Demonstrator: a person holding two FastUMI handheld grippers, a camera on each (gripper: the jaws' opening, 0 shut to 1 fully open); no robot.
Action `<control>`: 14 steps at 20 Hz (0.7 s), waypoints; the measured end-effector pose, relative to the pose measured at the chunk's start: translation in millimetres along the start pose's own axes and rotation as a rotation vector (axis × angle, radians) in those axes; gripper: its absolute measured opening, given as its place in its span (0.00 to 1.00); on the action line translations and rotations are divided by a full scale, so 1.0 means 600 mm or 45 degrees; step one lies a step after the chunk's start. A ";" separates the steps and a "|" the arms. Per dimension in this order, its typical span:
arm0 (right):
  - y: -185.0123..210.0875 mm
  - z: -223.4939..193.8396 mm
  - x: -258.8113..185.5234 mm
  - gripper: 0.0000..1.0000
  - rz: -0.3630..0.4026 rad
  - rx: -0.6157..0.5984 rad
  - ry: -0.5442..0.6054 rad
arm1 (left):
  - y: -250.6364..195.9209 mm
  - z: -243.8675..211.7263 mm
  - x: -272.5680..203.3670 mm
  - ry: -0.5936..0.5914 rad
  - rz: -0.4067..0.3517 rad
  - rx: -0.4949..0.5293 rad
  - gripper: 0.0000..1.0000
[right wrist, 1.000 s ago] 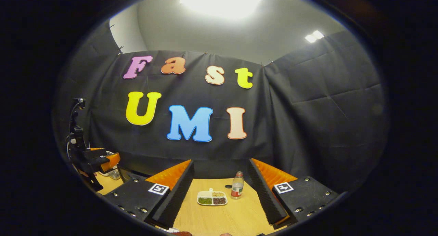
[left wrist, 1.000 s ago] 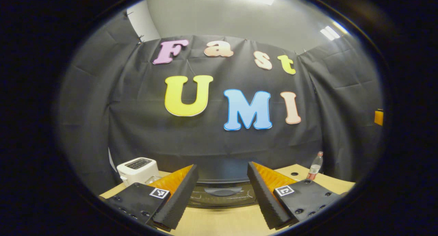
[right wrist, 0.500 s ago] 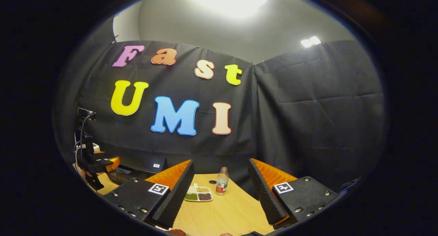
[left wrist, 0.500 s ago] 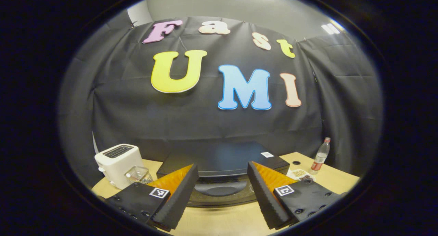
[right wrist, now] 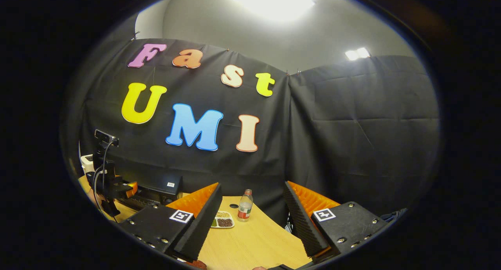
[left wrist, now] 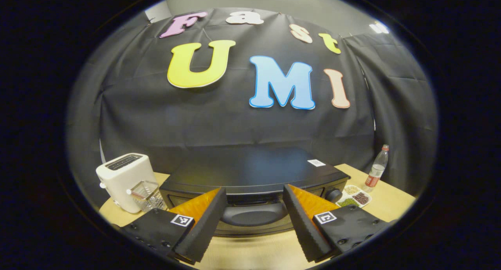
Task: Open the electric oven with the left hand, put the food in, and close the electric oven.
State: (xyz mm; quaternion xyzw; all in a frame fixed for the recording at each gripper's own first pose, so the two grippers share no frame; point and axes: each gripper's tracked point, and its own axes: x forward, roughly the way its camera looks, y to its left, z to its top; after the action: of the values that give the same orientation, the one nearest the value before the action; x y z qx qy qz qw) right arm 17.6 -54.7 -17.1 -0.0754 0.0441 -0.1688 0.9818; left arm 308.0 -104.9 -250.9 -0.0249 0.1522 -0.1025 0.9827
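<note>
Left gripper view, oven (left wrist: 250,172) just ahead, probably closed

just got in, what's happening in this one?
A person holds a tool in each hand at a wooden table. The left tool, open, is lined up in front of the closed electric oven, its fingers either side of the door handle but not gripping it. The right tool is open and holds nothing, off to the side. The divided food tray sits on the table beside the oven, next to a water bottle. A white toaster stands on the oven's other side.
</note>
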 end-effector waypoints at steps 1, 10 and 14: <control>0.001 0.000 -0.001 0.96 0.004 -0.003 0.001 | 0.000 -0.012 0.001 0.020 0.009 0.000 0.96; 0.005 -0.005 -0.003 0.96 0.050 0.012 0.009 | -0.011 -0.025 -0.033 -0.017 0.027 0.068 0.97; 0.006 -0.003 -0.005 0.96 0.077 0.014 0.001 | -0.017 -0.039 -0.061 -0.007 0.032 0.071 0.97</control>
State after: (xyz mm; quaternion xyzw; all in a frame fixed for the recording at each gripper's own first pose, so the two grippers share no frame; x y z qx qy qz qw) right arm 15.6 -50.6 -19.1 -0.0688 0.0460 -0.1394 0.9868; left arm 264.5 -107.4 -261.6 0.0040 0.1471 -0.0942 0.9846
